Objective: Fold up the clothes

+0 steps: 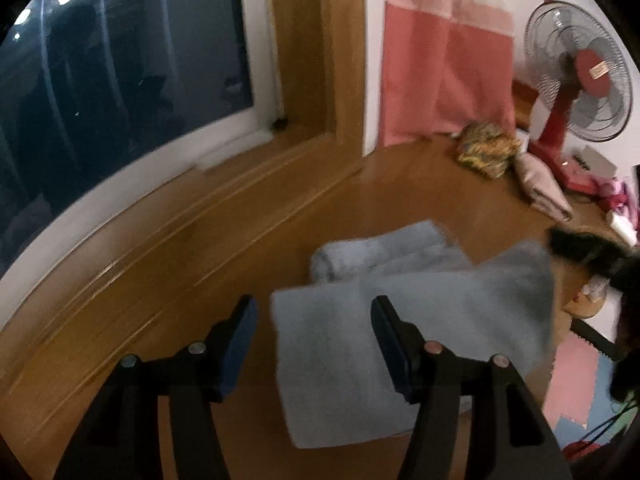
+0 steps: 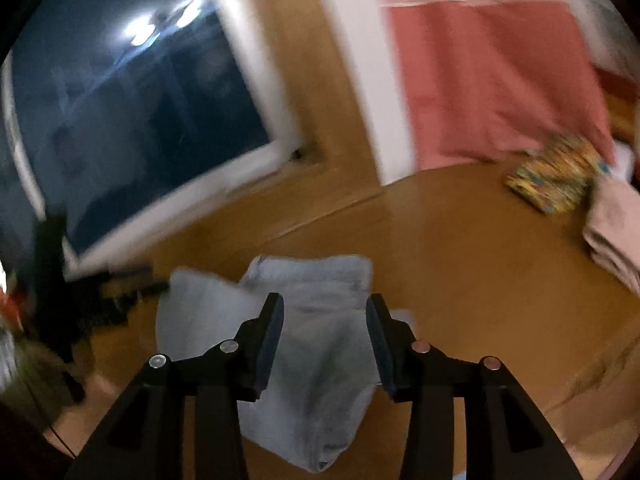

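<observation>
A light blue garment (image 1: 400,328) lies partly folded on the wooden floor (image 1: 200,248), with a rolled thicker part at its far end. My left gripper (image 1: 314,312) hovers over its near left part with the jaws open and nothing pinched; the cloth shows in the gap and under the right finger (image 1: 390,332). In the right wrist view the same garment (image 2: 320,368) spreads below my right gripper (image 2: 324,312). Its jaws also stand open, with no cloth pressed between the pads. A dark blurred shape (image 1: 580,248) sits at the garment's far right corner.
A dark glass door (image 1: 120,100) with a white frame runs along the left. At the back right are a pink curtain (image 1: 440,80), a red fan (image 1: 576,80), a patterned yellow bundle (image 1: 486,148) and a pale pink folded cloth (image 1: 540,188). Pink and blue foam mats (image 1: 576,392) lie at the right.
</observation>
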